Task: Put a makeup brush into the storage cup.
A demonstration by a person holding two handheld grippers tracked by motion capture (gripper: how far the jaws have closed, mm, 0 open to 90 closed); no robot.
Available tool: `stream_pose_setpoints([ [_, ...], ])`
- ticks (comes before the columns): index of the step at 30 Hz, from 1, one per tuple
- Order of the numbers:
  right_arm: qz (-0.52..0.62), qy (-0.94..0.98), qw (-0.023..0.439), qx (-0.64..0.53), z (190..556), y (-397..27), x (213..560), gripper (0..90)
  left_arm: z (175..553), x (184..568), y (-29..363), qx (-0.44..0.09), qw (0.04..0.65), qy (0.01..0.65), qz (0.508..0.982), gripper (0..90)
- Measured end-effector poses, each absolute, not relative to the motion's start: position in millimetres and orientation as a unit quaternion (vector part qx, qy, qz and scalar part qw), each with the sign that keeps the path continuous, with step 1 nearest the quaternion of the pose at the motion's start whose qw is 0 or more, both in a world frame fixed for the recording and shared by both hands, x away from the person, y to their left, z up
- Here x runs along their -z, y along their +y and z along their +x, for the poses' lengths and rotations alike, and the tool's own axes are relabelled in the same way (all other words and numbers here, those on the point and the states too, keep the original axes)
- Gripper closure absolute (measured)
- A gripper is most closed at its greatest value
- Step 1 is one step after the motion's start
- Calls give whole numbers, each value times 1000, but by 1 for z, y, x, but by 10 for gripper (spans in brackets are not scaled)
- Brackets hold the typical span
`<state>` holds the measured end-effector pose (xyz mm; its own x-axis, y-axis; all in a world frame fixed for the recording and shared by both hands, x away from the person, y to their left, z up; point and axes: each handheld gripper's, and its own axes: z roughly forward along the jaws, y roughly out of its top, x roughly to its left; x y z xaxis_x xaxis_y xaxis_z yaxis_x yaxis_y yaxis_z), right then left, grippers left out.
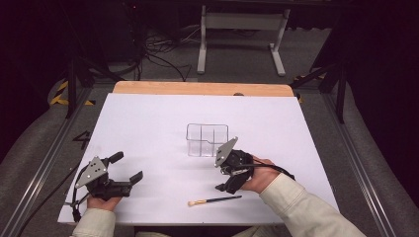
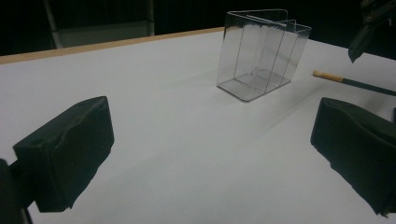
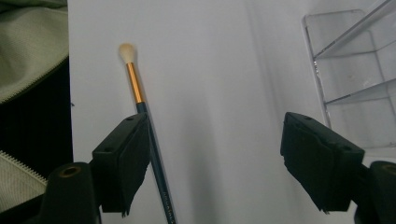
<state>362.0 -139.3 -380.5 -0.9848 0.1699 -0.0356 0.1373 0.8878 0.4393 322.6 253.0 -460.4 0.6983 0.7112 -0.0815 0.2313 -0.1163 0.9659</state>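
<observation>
Item one, nearest me: my two hands, one gripper each. My left gripper (image 1: pixel 127 168) sits low at the table's near left corner, held level and pointing across the sheet, its jaws spread wide with nothing between them. My right gripper (image 1: pixel 226 187) is tipped steeply downward over the near right part of the table, wrist bent, cream sleeve (image 1: pixel 301 210) coming in from the bottom edge. Its jaws are spread; in the right gripper view the brush handle runs just beside the inner face of one jaw, and I cannot tell whether pad and handle touch. The other jaw stands well clear.

Item two: one brush (image 1: pixel 214 200), lying flat on the sheet just beside the right gripper. Slim dark handle, a band of golden metal, and a small rounded pale tip (image 3: pixel 126 52).

Item three: one clear plastic organiser (image 1: pixel 207 139), upright near the middle of the table, beyond the right gripper. Thin hard transparent walls, boxy shape, inner dividers forming compartments; I count nothing inside it.

Item four: one table, covered by a smooth matte white sheet (image 1: pixel 148 123), with a strip of pale wood (image 1: pixel 197 88) showing along the far edge.
</observation>
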Motion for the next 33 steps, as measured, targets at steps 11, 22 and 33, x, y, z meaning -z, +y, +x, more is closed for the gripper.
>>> stream_pose_setpoints([
  [11,58,982,12,-177,357,-131,395,324,323,461,253,-207,579,329,717,1],
  [22,39,990,-1,-138,352,-123,406,395,324,461,253,-209,577,328,718,1],
  [33,28,994,-17,-100,349,-115,415,500,324,461,253,-207,577,329,718,1],
])
